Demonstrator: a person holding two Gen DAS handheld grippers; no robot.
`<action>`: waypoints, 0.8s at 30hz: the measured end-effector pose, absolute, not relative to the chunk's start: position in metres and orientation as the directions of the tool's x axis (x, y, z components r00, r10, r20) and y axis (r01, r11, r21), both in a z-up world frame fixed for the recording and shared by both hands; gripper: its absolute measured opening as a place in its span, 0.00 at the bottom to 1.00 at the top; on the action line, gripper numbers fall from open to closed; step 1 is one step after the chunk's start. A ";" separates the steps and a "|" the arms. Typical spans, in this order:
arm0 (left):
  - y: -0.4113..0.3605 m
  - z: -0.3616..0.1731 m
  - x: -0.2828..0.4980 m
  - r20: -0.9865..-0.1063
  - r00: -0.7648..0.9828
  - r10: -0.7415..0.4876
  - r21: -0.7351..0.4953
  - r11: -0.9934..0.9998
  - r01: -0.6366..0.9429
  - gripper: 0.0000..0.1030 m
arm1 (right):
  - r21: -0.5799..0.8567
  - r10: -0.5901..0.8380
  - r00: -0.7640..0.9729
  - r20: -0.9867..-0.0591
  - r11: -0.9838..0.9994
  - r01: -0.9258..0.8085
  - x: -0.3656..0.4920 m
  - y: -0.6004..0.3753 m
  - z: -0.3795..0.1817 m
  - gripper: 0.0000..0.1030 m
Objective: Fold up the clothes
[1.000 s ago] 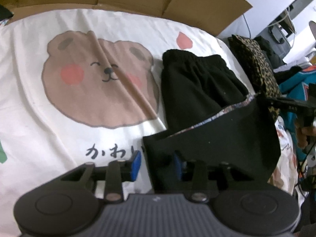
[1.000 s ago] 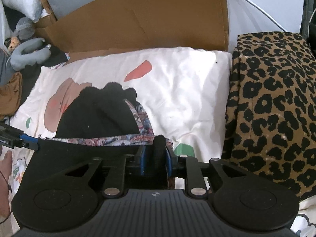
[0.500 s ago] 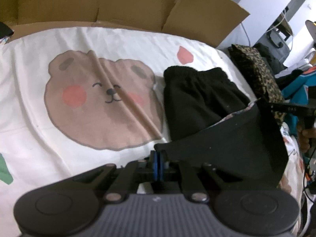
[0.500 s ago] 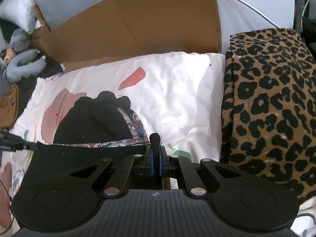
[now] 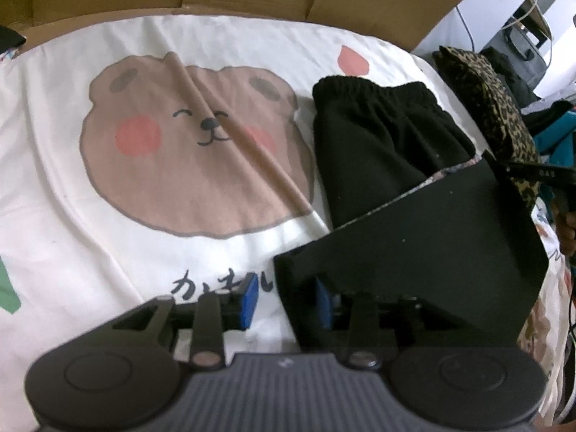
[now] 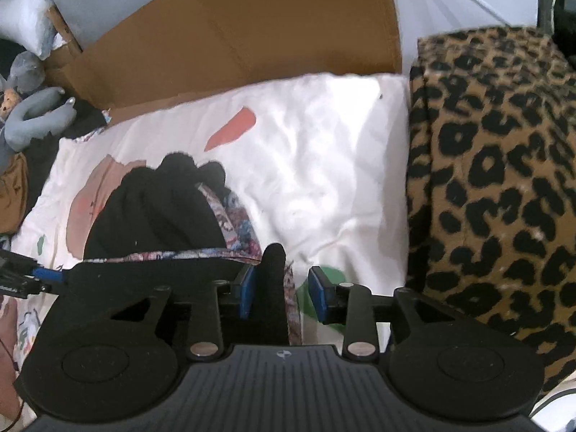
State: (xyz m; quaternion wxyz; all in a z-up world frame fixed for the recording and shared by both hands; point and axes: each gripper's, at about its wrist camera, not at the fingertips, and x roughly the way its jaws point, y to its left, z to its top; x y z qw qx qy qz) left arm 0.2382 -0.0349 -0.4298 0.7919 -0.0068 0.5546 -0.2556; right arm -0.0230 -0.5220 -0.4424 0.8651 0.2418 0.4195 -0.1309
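Both pairs of tongs, clamped tight on the cloth half a second ago, are now opening.

From the left wrist view, the left gripper (image 5: 284,300) stands part open, its pads (image 5: 249,300) off the fabric; the near corner of the black garment (image 5: 414,252) lies against the right-hand pad only. The folded flap stretches away to the right, its patterned edge over the waistband part on the bear-print sheet (image 5: 144,216).

From the right wrist view, the right gripper (image 6: 282,293) is also part open. A black fold (image 6: 271,280) stands between the jaws, against the left pad, free of the right 1. The garment lies left; the leopard cushion (image 6: 496,187) right.
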 end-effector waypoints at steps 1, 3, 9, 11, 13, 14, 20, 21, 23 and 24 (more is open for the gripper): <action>-0.036 -0.431 0.239 -0.875 0.254 -0.411 -0.293 0.869 0.398 0.38 | 0.310 -0.019 0.609 -0.793 0.848 0.429 -0.022 -0.522 -0.445 0.38; -0.038 -0.431 0.240 -0.875 0.254 -0.411 -0.292 0.868 0.401 0.40 | 0.304 -0.018 0.600 -0.800 0.850 0.431 -0.020 -0.522 -0.449 0.42; -0.051 -0.433 0.239 -0.882 0.249 -0.401 -0.272 0.863 0.427 0.52 | 0.314 0.009 0.593 -0.805 0.854 0.414 -0.017 -0.520 -0.461 0.44; -0.055 -0.433 0.239 -0.887 0.248 -0.390 -0.256 0.862 0.438 0.51 | 0.303 0.010 0.594 -0.805 0.866 0.397 -0.015 -0.518 -0.463 0.45; -0.057 -0.433 0.241 -0.889 0.244 -0.386 -0.253 0.862 0.440 0.50 | 0.294 0.010 0.595 -0.804 0.876 0.383 -0.013 -0.517 -0.464 0.46; -0.057 -0.433 0.241 -0.890 0.244 -0.386 -0.254 0.863 0.437 0.50 | 0.291 0.010 0.595 -0.804 0.879 0.377 -0.012 -0.516 -0.464 0.46; -0.054 -0.433 0.245 -0.886 0.228 -0.403 -0.289 0.866 0.409 0.33 | 0.263 0.014 0.593 -0.805 0.905 0.335 -0.008 -0.513 -0.463 0.45; -0.054 -0.433 0.245 -0.885 0.225 -0.407 -0.296 0.867 0.402 0.33 | 0.258 0.016 0.592 -0.806 0.909 0.327 -0.007 -0.512 -0.463 0.45; -0.054 -0.433 0.247 -0.885 0.221 -0.411 -0.305 0.868 0.392 0.32 | 0.261 0.025 0.590 -0.807 0.912 0.317 -0.006 -0.511 -0.463 0.41; -0.054 -0.433 0.247 -0.884 0.220 -0.412 -0.307 0.868 0.389 0.32 | 0.268 0.033 0.590 -0.806 0.910 0.315 -0.005 -0.512 -0.463 0.41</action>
